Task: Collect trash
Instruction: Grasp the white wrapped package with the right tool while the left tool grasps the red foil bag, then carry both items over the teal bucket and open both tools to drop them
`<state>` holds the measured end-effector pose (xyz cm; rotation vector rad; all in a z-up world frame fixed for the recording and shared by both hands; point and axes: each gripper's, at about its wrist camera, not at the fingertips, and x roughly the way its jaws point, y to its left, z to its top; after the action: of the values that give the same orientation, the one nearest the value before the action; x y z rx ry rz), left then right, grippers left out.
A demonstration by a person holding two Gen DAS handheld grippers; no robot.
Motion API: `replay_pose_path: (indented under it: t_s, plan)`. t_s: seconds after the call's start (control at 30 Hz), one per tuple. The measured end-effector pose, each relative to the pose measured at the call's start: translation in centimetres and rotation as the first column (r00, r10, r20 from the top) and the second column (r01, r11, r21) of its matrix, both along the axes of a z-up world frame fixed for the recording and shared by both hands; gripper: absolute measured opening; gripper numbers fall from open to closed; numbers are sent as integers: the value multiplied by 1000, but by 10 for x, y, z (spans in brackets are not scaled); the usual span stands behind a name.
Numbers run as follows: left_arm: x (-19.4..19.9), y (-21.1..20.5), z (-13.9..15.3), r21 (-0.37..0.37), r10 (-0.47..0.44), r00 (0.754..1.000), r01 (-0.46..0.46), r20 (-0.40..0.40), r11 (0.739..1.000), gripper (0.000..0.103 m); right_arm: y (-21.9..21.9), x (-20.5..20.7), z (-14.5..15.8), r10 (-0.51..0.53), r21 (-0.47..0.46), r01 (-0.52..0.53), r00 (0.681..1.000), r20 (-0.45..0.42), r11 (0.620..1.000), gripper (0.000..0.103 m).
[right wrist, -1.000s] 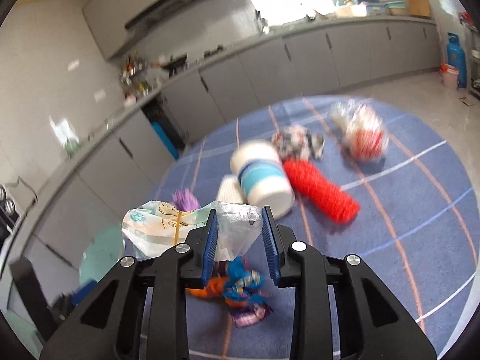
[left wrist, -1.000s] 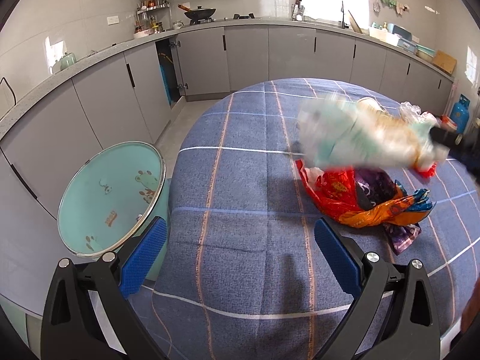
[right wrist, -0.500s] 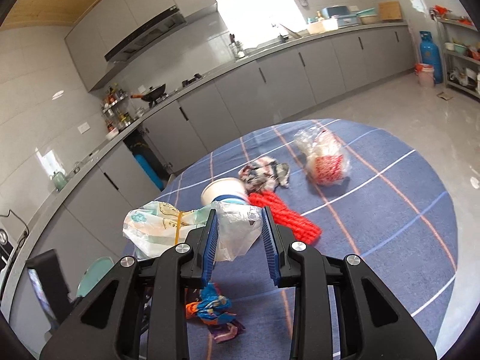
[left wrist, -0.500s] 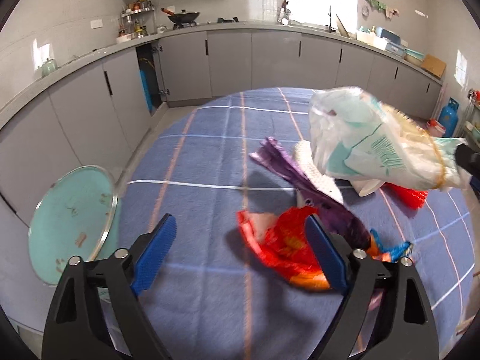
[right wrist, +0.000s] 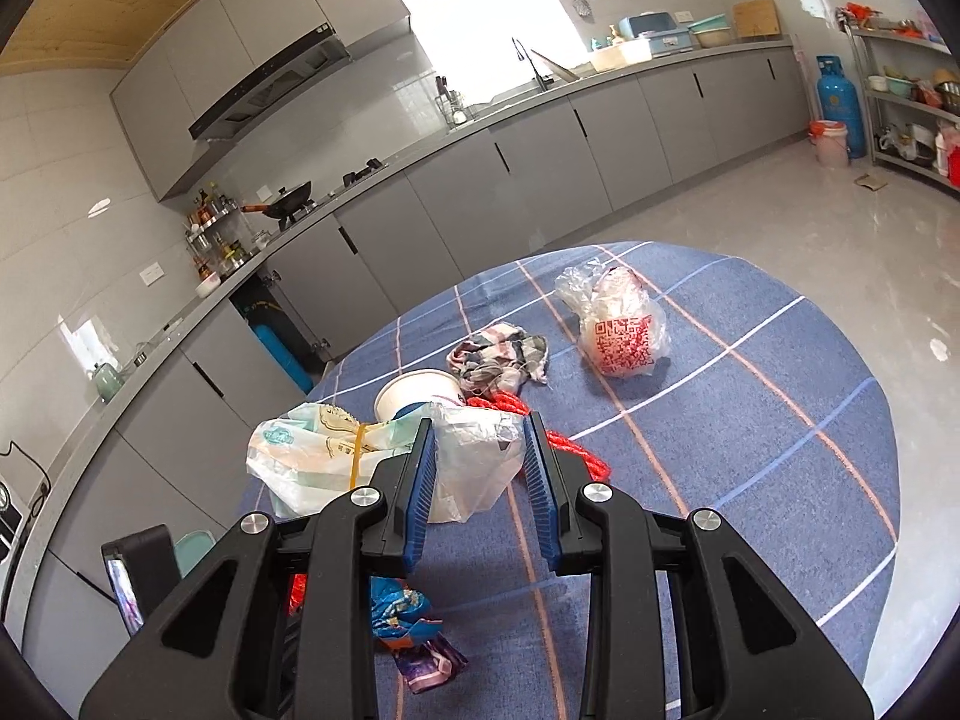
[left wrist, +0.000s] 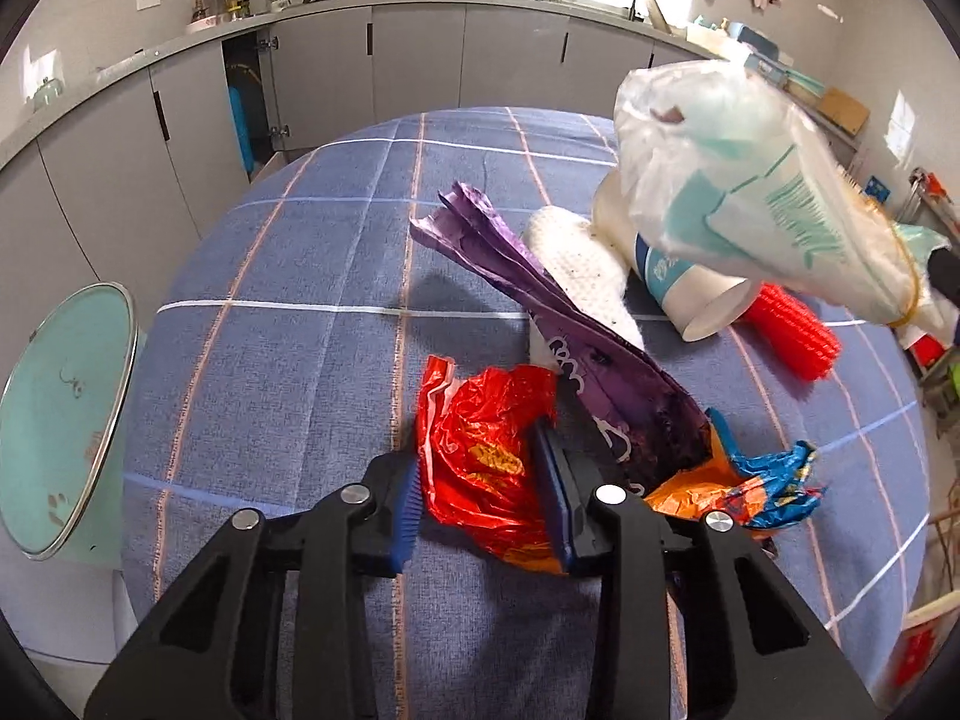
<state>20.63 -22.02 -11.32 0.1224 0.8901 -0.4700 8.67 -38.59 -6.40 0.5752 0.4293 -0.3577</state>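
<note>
Here, the left claw [left wrist: 483, 501] is closing on the red wrapper [left wrist: 486, 450], best lifted clear of the purple wrapper [left wrist: 576, 348] at its two o'clock, while the right claw [right wrist: 480, 486] grips a plastic bag [right wrist: 384, 456].

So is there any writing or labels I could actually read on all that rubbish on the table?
No text reads clearly enough to quote.
Purple wrapper: white looping lettering, creased, not readable.
Clear bag with teal print: printed characters, too blurred.
Paper cup: blue band with a small mark, too small.
Bagged red cup: a QR code, no readable words.
</note>
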Motion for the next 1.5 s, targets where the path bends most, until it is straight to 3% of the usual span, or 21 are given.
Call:
replay_pose_path:
  t_s: [0.37,0.53,1.0,1.5]
  plan:
    - [-20,60,50,-123,73,991,-59,110,991,32,16,1,12,-5,-21,5,1000,31,1000,30]
    - [-21,89,63,-164,135,983,-114,124,980,32,33,8,15,27,-40,-26,999,25,999,30]
    - [-13,182,75,-165,340,928,-315,152,935,32,103,45,17,176,-76,-176,984,-4,982,30]
    - [1,258,61,-155,488,863,-469,131,870,32,195,90,13,348,-124,-352,936,-51,928,30]
